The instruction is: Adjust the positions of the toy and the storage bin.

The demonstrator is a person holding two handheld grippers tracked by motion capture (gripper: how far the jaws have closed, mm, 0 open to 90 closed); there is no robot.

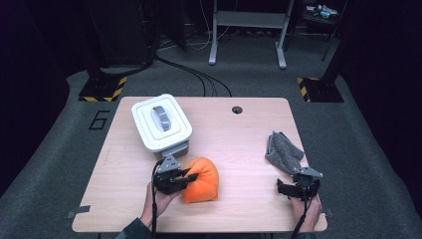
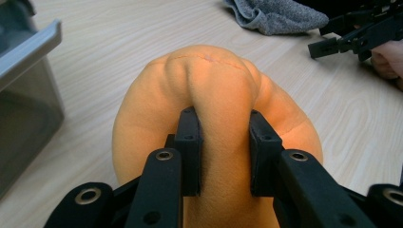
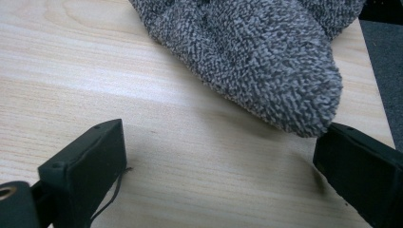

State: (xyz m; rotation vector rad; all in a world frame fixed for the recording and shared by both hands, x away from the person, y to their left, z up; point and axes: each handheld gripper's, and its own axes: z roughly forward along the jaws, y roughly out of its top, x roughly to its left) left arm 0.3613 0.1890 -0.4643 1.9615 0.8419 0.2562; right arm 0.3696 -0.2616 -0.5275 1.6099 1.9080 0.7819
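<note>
Left tongs (image 2: 223, 142) pinch the orange cushion (image 2: 214, 90) between their jaws.

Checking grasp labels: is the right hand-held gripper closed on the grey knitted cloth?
No. In the right gripper view the right hand-held gripper stands wide open on bare wood, with the grey knitted cloth lying just beyond its jaws.

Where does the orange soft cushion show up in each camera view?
High view: orange cushion low centre-left, pinched by the left gripper.
Left gripper view: cushion at centre, squeezed between the jaws.
Right gripper view: not in it.
Shared landmark: grey cloth.
</note>
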